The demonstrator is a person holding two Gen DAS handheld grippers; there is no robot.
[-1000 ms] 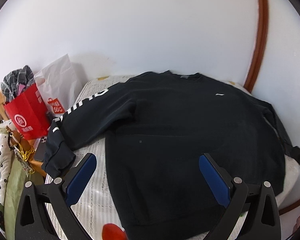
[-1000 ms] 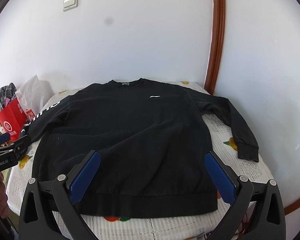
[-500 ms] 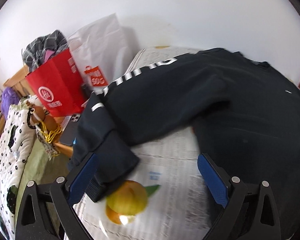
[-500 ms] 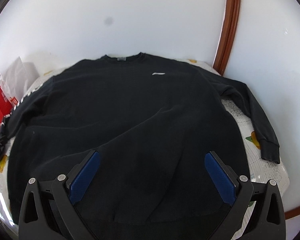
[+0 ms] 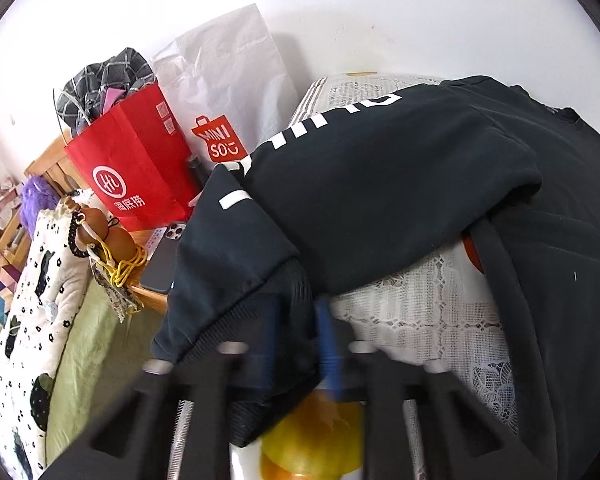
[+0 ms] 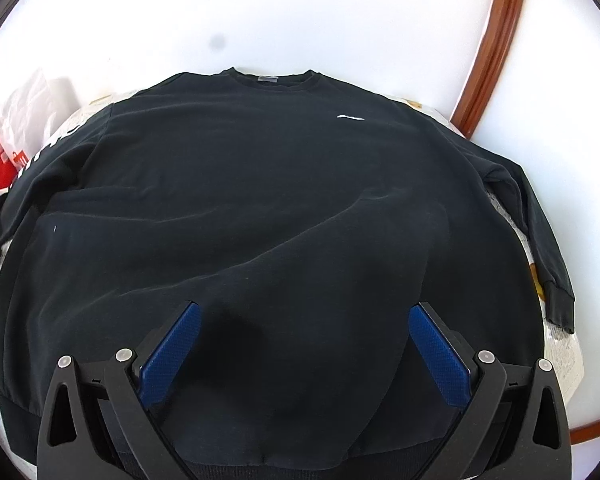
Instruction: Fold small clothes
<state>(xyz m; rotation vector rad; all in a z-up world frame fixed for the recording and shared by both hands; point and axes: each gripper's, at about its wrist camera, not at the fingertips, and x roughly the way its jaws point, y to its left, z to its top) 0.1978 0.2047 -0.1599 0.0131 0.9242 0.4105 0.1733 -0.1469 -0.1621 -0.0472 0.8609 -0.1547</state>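
Observation:
A black sweatshirt lies spread face up on a round table, collar at the far side. Its left sleeve, with white lettering, runs down to a ribbed cuff that hangs at the table's left edge. My left gripper is blurred, and its blue pads are closing tight on that cuff. My right gripper stands open low over the lower middle of the sweatshirt body, with nothing pinched between its pads. The right sleeve lies along the table's right edge.
A white lace tablecloth with fruit prints covers the table. Left of it stand a red paper bag and a white shopping bag, with a phone on a wooden stand. A spotted quilt lies lower left. White wall behind.
The left gripper swung left and down from the sweatshirt body to the left cuff and its jaws closed on it. The right gripper sank closer to the sweatshirt, still open.

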